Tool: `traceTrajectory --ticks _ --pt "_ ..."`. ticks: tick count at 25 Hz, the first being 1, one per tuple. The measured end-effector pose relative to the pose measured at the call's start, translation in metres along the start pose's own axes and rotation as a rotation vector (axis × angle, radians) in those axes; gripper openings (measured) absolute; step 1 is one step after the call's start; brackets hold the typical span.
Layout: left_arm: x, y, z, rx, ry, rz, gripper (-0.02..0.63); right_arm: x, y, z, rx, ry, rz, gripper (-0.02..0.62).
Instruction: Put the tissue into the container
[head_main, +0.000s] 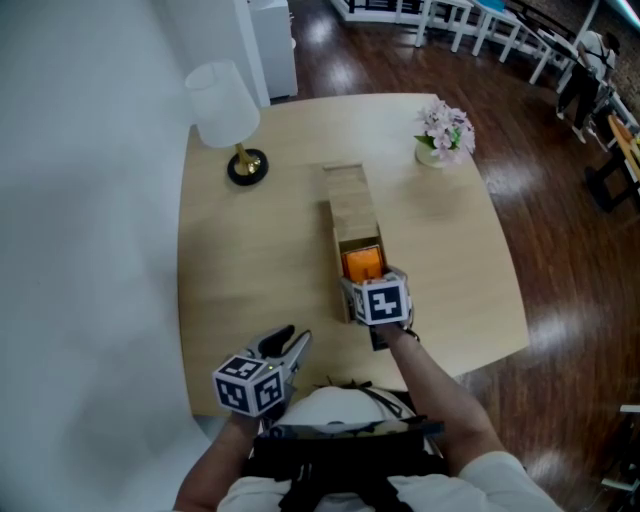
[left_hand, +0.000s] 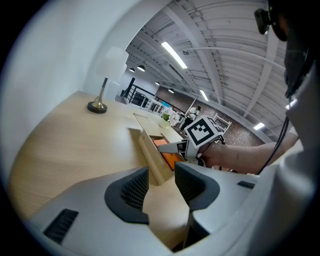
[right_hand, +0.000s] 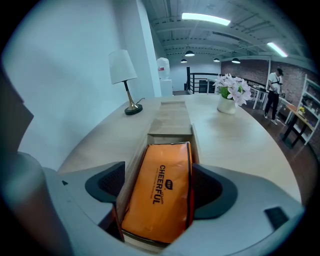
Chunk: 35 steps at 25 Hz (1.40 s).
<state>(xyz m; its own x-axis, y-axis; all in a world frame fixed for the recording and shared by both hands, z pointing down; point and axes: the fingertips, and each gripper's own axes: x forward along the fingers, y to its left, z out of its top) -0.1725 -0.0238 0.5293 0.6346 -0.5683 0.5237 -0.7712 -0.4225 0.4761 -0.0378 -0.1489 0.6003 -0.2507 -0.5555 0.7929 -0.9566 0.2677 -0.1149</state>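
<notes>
An orange tissue pack (head_main: 363, 263) lies lengthwise in the open near end of a long wooden container (head_main: 347, 195) at the middle of the table. My right gripper (head_main: 364, 284) is at that near end. Its pads press both sides of the orange pack (right_hand: 160, 190), so it is shut on it. The pack's far end sits between the container's walls (right_hand: 170, 120). In the left gripper view the pack's near end (left_hand: 170, 161) shows just above the wooden wall (left_hand: 152, 157). My left gripper (head_main: 290, 338) hovers by the table's front left edge, open with nothing in it (left_hand: 161, 186).
A white-shaded lamp (head_main: 225, 110) stands at the back left of the light wooden table (head_main: 250, 270). A small pot of pink flowers (head_main: 443, 135) stands at the back right. The container's far half is covered by its lid. Dark wooden floor surrounds the table.
</notes>
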Motion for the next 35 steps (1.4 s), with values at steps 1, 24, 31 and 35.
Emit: traceTrajectory --ticks 1,24,31,35 --pt "0.0 0.0 0.0 0.0 -0.001 0.0 0.167 -0.002 -0.001 0.002 0.001 -0.011 -0.001 0.422" --pt "0.011 -0.043 0.018 0.014 -0.06 -0.049 0.084 -0.065 -0.006 0.019 -0.008 -0.109 0.198 0.214" --pt "0.026 -0.068 0.024 0.024 -0.075 -0.065 0.058 -0.081 -0.031 0.017 -0.001 -0.106 0.224 0.144" --pt "0.033 -0.079 0.025 0.024 -0.077 -0.062 0.031 -0.093 -0.043 0.013 -0.023 -0.1 0.231 0.114"
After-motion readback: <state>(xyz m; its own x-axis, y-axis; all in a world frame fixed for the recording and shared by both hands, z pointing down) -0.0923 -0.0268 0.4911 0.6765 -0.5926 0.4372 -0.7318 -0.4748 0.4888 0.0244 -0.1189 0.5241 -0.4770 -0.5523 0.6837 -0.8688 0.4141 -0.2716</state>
